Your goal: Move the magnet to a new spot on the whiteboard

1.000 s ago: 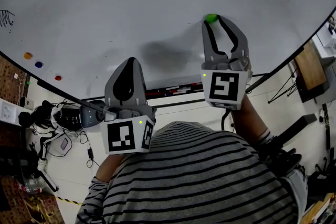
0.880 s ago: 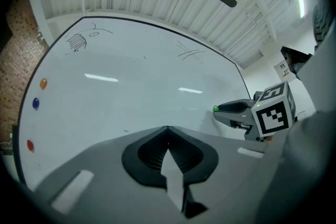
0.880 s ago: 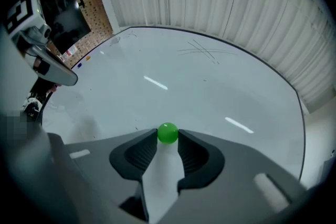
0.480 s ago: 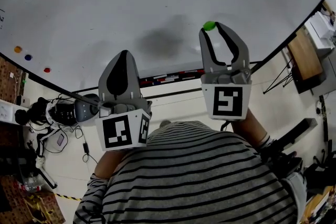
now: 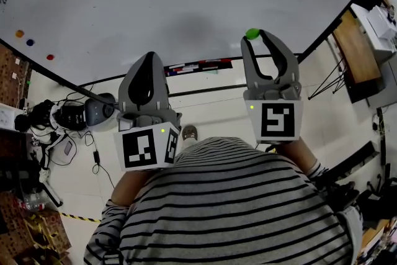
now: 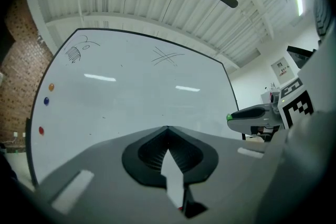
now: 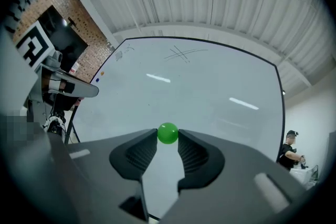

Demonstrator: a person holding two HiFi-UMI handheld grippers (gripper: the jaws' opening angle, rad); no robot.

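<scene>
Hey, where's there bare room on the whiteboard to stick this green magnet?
The middle of the whiteboard is bare, from the crossed lines at top down to the bottom edge and right to the frame. Crowded: the left edge, with the orange magnet, blue magnet and red magnet, and the doodle at top left.
</scene>
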